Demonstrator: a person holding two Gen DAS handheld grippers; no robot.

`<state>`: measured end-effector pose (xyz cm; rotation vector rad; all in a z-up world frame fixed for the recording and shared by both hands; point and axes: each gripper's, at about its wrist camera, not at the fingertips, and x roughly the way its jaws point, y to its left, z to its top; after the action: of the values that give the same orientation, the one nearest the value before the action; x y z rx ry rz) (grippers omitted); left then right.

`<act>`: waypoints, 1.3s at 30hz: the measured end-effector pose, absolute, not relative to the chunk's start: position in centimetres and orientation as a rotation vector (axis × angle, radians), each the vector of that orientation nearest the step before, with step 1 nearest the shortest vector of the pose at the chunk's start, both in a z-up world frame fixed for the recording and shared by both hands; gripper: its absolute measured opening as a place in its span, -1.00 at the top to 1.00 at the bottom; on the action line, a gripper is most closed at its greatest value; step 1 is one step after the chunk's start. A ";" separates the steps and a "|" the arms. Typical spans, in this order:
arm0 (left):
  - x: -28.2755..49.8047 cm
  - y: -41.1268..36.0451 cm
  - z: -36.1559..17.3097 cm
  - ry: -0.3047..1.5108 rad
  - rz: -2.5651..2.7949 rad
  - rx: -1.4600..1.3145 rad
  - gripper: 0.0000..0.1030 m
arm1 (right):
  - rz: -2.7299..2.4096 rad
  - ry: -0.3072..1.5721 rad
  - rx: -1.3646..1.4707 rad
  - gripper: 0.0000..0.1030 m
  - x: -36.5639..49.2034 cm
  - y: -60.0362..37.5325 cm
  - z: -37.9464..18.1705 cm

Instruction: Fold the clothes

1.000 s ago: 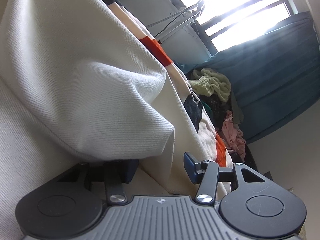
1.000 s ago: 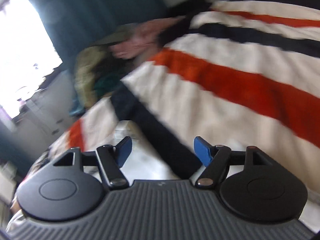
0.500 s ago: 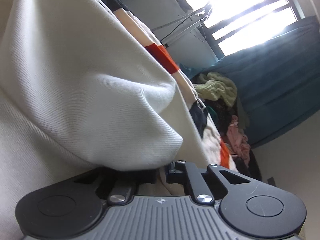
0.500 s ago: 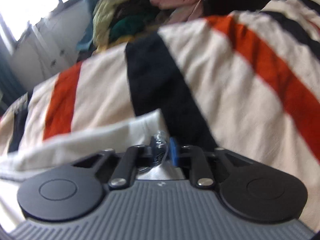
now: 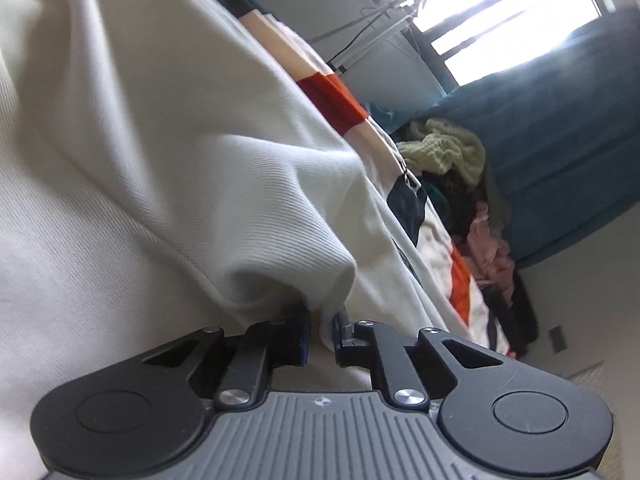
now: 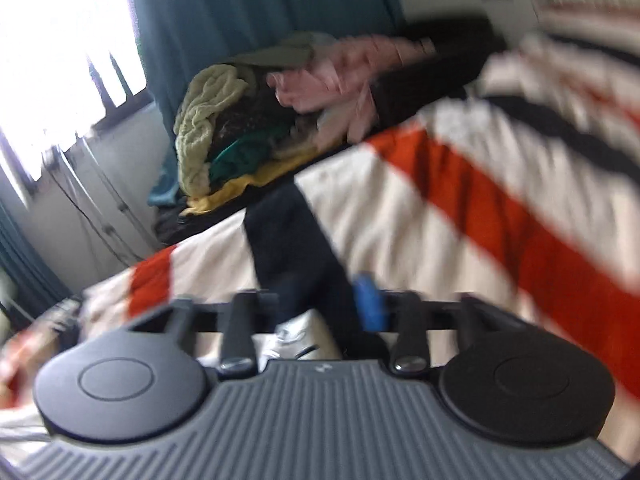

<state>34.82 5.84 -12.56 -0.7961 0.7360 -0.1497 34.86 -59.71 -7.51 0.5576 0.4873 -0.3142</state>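
A cream-white garment [image 5: 160, 160] fills the left wrist view, bunched into a thick fold just ahead of the fingers. My left gripper [image 5: 321, 334] is shut on the lower tip of that fold; cloth sits pinched between the pads, and the jaws are starting to open slightly. In the blurred right wrist view my right gripper [image 6: 320, 308] is opening, its blue pad [image 6: 370, 304] well apart from the other finger. A small patch of white cloth [image 6: 298, 338] lies below the gap, not pressed by the pads.
A bedspread [image 6: 440, 216] with cream, orange and black stripes lies under everything. A pile of mixed clothes [image 6: 224, 128] sits at its far end against a teal curtain [image 5: 560, 140]. A bright window and a metal rack [image 5: 380, 36] stand beyond.
The left jaws went from open to clamped on the cream fold and rose a little. The right jaws closed on white cloth half a second ago, then spread apart while the hand swung sideways.
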 end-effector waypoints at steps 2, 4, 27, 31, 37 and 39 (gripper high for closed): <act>34.0 5.6 -11.8 0.731 -0.166 -0.777 0.60 | -0.315 0.470 0.667 -0.28 31.8 -59.6 -8.3; 33.1 5.5 -11.3 0.726 -0.185 -0.773 0.41 | -0.324 0.444 0.765 -0.28 28.5 -59.2 -9.2; 33.4 7.8 -13.7 0.598 -0.161 -1.051 0.94 | -0.411 0.441 0.915 0.80 28.3 -56.2 -14.6; 33.4 8.6 -13.1 0.581 -0.241 -1.131 0.95 | -0.355 0.422 0.872 0.83 33.0 -57.8 -9.9; 32.8 7.9 -12.4 0.575 -0.346 -1.101 0.95 | -0.236 0.150 0.568 0.84 34.4 -57.2 1.7; 32.4 7.2 -12.4 0.597 -0.329 -0.994 0.95 | -0.271 0.174 0.548 0.84 32.8 -57.7 0.0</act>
<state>32.41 7.19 -12.35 -0.9941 0.5968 -0.3287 32.76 -57.73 0.03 0.5482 0.1742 -0.2710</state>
